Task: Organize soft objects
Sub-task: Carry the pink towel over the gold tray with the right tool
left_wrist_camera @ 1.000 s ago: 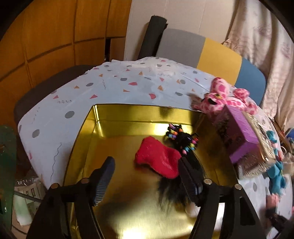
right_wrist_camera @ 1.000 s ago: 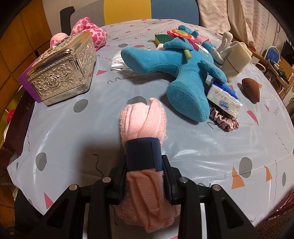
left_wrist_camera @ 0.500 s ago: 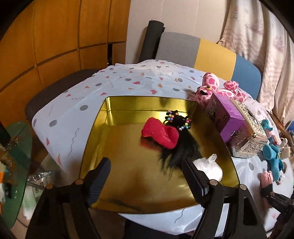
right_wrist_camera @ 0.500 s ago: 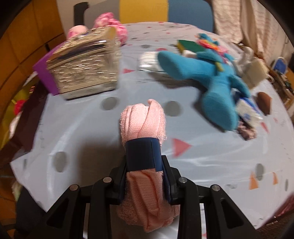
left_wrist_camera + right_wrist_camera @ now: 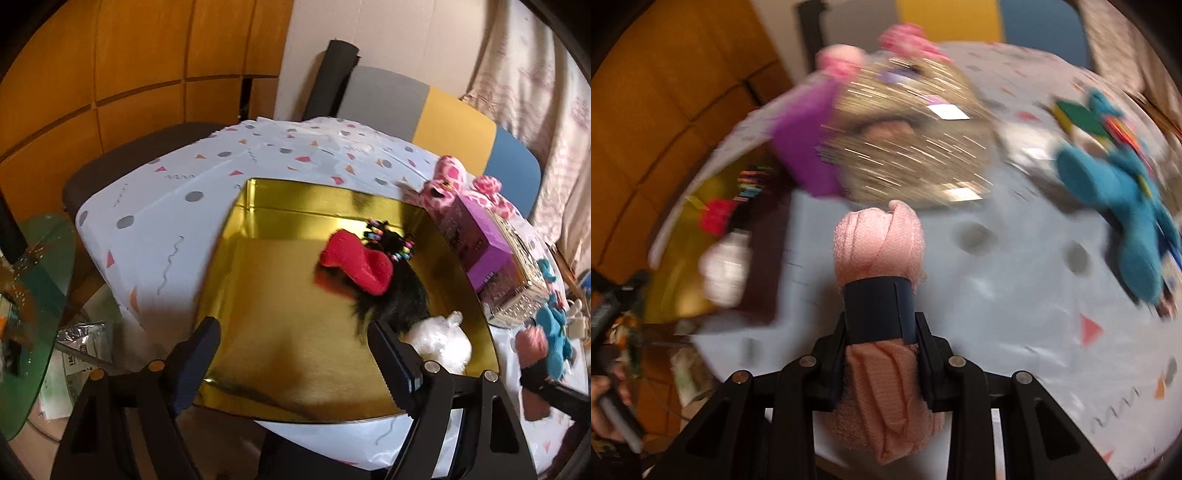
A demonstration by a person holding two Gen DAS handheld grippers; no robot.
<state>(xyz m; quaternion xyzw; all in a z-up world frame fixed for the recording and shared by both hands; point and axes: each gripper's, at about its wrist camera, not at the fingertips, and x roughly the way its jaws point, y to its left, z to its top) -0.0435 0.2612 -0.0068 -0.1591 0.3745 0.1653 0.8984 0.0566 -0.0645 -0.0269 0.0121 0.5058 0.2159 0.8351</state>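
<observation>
Right claw (image 5: 879, 310) clamped on pink cloth roll (image 5: 879, 243), left claw (image 5: 295, 354) wide, empty

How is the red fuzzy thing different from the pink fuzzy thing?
The red sock lies loose in the gold tray, while the pink cloth is pinched in the right hand-held gripper above the table. The red sock is bright and spread flat; the pink cloth is pale and rolled into a bundle. Nothing touches the red sock but the black hair beside it. Both look soft and fuzzy.
</observation>
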